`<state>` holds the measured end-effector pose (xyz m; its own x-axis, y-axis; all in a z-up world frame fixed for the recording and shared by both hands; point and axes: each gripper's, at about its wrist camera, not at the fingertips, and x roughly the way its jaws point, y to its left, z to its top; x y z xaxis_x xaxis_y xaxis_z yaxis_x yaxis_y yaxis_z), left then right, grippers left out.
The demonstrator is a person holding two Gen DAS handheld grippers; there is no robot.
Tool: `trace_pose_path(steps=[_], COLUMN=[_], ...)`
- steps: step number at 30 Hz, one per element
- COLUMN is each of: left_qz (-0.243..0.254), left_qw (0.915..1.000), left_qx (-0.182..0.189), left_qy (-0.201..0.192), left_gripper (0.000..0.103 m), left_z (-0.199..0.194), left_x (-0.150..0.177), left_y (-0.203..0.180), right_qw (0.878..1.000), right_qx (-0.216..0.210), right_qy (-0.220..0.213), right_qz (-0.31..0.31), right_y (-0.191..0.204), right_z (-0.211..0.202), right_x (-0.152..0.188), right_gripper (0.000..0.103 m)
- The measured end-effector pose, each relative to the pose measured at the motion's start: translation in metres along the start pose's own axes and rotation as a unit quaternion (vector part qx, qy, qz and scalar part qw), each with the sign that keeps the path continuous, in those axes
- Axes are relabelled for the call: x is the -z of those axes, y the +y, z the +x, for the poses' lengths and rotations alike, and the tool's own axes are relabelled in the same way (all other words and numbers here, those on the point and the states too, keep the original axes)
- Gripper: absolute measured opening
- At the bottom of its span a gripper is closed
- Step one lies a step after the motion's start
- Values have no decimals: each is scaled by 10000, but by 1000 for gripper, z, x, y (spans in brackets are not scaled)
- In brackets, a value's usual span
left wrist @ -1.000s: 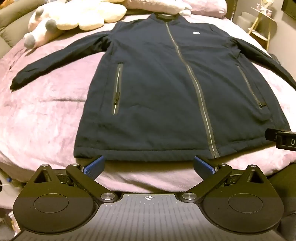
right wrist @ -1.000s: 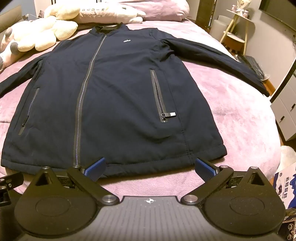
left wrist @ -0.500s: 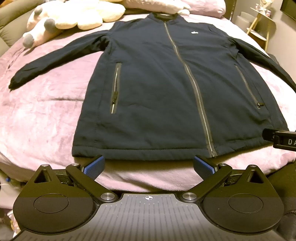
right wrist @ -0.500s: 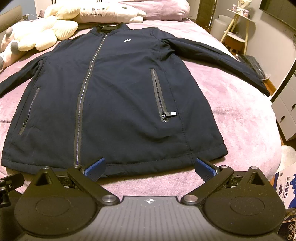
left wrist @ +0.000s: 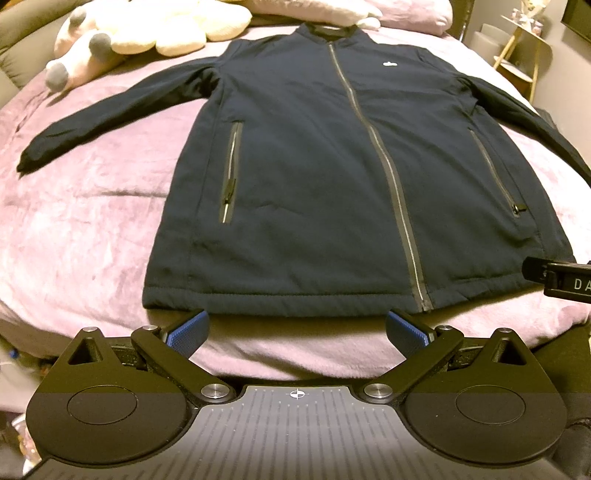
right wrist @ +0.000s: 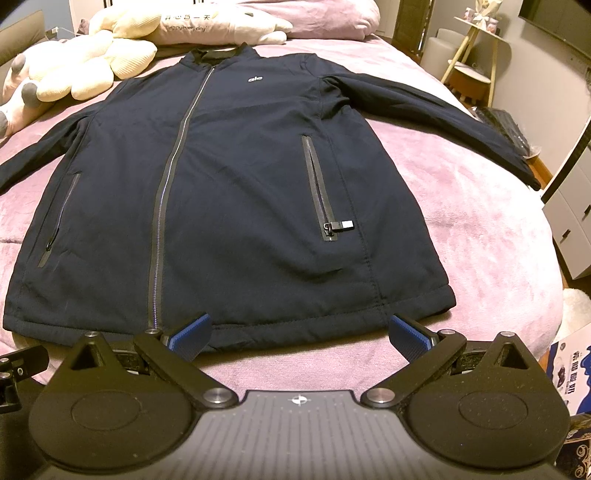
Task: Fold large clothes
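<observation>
A large dark navy zip jacket (left wrist: 314, 177) lies flat and face up on a pink bedspread (left wrist: 81, 229), collar far, hem near, both sleeves spread out sideways. It also shows in the right wrist view (right wrist: 229, 192). My left gripper (left wrist: 297, 330) is open and empty, just short of the hem's left half. My right gripper (right wrist: 299, 334) is open and empty, its blue pads (right wrist: 190, 334) at the hem's right half. Part of the right gripper shows at the edge of the left wrist view (left wrist: 561, 282).
Plush toys (left wrist: 147, 33) and pillows (right wrist: 221, 26) lie at the head of the bed. A small side table (right wrist: 472, 70) and white drawers (right wrist: 569, 221) stand right of the bed. A printed box (right wrist: 569, 373) sits near the bed's right corner.
Both grippers have edged a little toward the hem and the left view has shifted slightly left. Both stay open. The jacket has not moved.
</observation>
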<state>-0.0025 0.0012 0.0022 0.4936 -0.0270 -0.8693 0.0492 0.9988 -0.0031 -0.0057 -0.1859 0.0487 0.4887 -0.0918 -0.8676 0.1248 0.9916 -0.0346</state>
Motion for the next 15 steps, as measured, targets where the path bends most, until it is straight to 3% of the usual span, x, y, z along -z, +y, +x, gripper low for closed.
trace_pose_path(steps=[15], left_qz=[-16], left_qw=[10000], left_qx=[13], left_qy=[25], left_gripper=[103], left_z=[0], left_x=[0], left_y=[0], right_qw=[10000], right_qx=[-13], right_qy=[11], right_qz=[10], right_y=[1], right_z=[1], right_x=[1], right_gripper=[102])
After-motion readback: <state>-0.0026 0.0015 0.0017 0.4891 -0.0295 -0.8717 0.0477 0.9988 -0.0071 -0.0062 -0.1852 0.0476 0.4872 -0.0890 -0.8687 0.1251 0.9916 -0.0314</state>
